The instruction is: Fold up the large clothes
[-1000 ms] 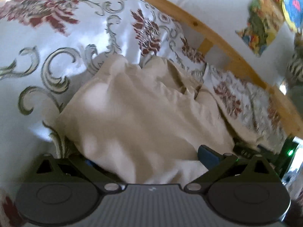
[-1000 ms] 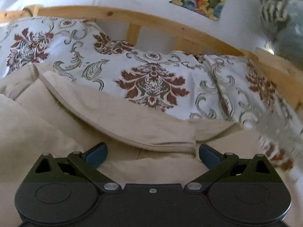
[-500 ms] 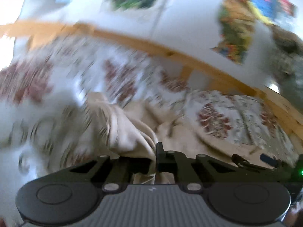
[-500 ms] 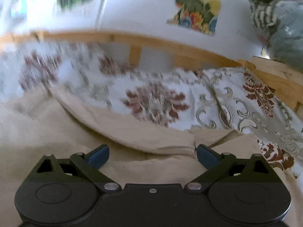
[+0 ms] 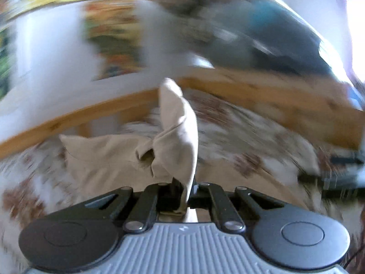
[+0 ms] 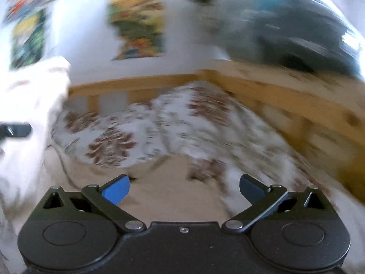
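1. the left gripper (image 5: 184,190) is clamped tight, its two black jaws pressed together on a pinch of the beige garment (image 5: 175,137).
2. from that pinch a fold of the beige cloth stands up in front of the left wrist camera, its tip reaching as high as the wooden bed rail (image 5: 262,91) behind it.
3. the rest of the garment trails down and away to the left of the grip and lies on the floral bedspread (image 5: 239,125), toward the rail side of the bed.
4. more beige cloth lies spread under the left gripper, along the near edge of the bed.
5. the right gripper (image 6: 183,188) is wide open, its blue-padded fingers (image 6: 116,188) well apart with nothing between them.
6. below the right gripper's fingers, beige cloth lies flat on the bed; the pads do not touch it.
7. in the right wrist view the floral bedspread bunches toward the corner where the two wooden rails meet.
8. at the left edge of that view hangs a pale, washed-out mass of cloth with a dark bar just beside it; too blurred to tell what either is.
9. on the white wall (image 6: 91,45) above the rail hang colourful posters (image 6: 136,22).
10. a dark grey and blue heap (image 5: 262,34) sits above the rail to the right; motion blur hides what it is.
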A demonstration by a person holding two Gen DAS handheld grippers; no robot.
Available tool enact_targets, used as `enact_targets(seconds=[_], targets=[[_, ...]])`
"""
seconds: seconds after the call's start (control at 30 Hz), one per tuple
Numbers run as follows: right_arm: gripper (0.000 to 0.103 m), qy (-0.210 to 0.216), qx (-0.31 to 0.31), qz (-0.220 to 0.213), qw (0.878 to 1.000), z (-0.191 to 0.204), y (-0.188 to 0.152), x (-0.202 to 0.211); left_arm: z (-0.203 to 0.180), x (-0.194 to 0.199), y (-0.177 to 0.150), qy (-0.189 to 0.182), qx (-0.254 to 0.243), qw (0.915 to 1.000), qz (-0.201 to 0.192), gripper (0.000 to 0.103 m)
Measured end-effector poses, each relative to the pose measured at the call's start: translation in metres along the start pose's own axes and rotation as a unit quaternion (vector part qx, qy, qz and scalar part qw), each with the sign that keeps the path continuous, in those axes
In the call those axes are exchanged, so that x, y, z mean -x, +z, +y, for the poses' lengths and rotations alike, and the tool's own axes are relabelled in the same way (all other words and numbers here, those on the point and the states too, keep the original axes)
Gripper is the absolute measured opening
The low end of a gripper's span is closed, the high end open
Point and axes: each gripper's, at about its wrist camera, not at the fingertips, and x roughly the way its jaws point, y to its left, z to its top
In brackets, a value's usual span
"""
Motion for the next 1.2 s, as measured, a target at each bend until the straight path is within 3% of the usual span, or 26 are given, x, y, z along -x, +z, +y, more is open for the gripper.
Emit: enact_targets(seconds=[0.1,0.2,0.27,0.33,0.4,0.53,0.63,0.87,0.97,1.07,1.2], targets=[[0.102,-0.011,-0.092,-0.018,0.996,-0.042,-0.014,0.022,-0.050,-0.025,-0.010,-0.049,-0.067,0.9958,0.040,0.004],[0.102,0.044,-0.128,-0.055,0.989,-0.070,-0.032,0.027,-0.087,-0.044,-0.036,-0.079,-0.106,0.9879,0.082,0.004],[0.102,0.099,-0.160,-0.029,0.982,-0.080,-0.038,0.017,-0.099,-0.045,-0.051,-0.069,-0.121,0.9869,0.082,0.004],[0.100,0.159,-0.213,-0.001,0.964,-0.088,-0.044,0.003,-0.101,-0.042,-0.057,-0.055,-0.124,0.9882,0.071,0.004],[0.098,0.190,-0.244,0.031,0.950,-0.090,-0.049,-0.007,-0.100,-0.037,-0.060,-0.051,-0.119,0.9892,0.068,0.004],[0.094,0.196,-0.258,0.063,0.944,-0.091,-0.054,-0.012,-0.097,-0.031,-0.060,-0.041,-0.122,0.9897,0.063,0.004],[0.088,0.219,-0.285,0.090,0.929,-0.094,-0.056,-0.016,-0.094,-0.026,-0.057,-0.038,-0.126,0.9895,0.060,0.004],[0.088,0.254,-0.322,0.105,0.906,-0.086,-0.058,-0.037,-0.100,-0.025,-0.060,-0.036,-0.139,0.9878,0.060,0.004],[0.088,0.253,-0.326,0.084,0.907,-0.080,-0.056,-0.045,-0.101,-0.024,-0.062,-0.033,-0.149,0.9865,0.060,0.004],[0.086,0.259,-0.320,0.091,0.907,-0.075,-0.058,-0.051,-0.103,-0.022,-0.063,-0.033,-0.154,0.9858,0.060,0.004],[0.086,0.272,-0.331,0.105,0.897,-0.073,-0.063,-0.057,-0.109,-0.020,-0.069,-0.036,-0.170,0.9829,0.061,0.004]])
